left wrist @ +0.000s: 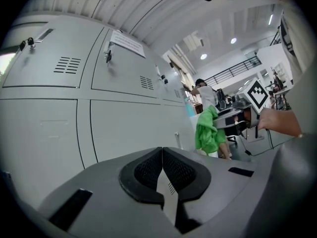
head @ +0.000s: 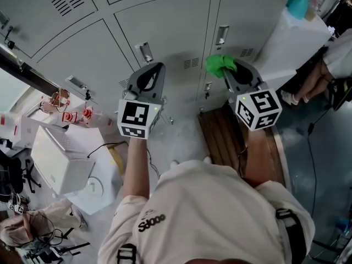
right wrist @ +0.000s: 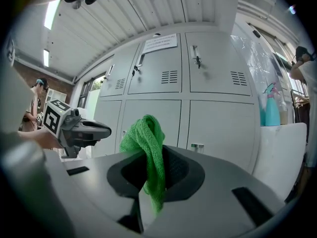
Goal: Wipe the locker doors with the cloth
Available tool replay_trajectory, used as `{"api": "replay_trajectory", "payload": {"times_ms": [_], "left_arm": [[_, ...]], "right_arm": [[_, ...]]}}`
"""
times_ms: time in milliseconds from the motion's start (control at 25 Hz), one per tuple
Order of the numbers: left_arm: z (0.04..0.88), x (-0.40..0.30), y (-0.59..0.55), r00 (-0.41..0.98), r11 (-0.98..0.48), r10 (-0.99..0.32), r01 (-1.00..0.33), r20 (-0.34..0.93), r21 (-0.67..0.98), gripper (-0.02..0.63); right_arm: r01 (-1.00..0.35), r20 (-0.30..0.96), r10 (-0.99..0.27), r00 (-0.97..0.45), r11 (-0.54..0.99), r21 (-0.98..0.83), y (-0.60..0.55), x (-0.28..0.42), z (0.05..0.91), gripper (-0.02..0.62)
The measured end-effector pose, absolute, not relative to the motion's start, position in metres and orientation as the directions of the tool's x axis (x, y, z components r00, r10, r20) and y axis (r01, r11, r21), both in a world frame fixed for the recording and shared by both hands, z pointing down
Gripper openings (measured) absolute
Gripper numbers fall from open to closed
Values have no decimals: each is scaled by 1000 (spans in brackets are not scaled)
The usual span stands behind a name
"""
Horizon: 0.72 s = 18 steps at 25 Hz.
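Note:
Grey locker doors [head: 165,32] fill the wall ahead, with handles and vent slots. My right gripper [head: 234,70] is shut on a bright green cloth [head: 220,64], which bunches at its tip just short of a lower door [right wrist: 218,128]. The cloth [right wrist: 148,148] drapes out of the jaws in the right gripper view, and hangs at the middle right as a green cloth [left wrist: 208,130] in the left gripper view. My left gripper [head: 151,78] is shut and holds nothing, its pads [left wrist: 148,170] pressed together, pointing at the lower locker doors [left wrist: 129,128].
A white cabinet [head: 291,37] with a teal spray bottle [head: 298,3] on top stands right of the lockers. A wooden pallet [head: 242,142] lies on the floor below my right gripper. White boxes [head: 60,158] and cables clutter the left. Other people stand at both sides.

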<state>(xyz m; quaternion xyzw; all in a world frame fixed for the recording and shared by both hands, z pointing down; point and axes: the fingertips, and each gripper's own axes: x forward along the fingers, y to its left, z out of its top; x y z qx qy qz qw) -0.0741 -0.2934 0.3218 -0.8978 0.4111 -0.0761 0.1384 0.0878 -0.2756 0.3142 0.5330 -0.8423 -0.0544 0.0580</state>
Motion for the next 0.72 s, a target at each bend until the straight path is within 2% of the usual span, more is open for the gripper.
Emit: {"api": "replay_trajectory", "payload": {"times_ms": [720], "left_arm": [[334, -64, -292, 681, -657, -731, -688, 39, -308, 18]], "right_arm": [[-898, 56, -910, -410, 414, 146, -276, 86, 328, 46]]}}
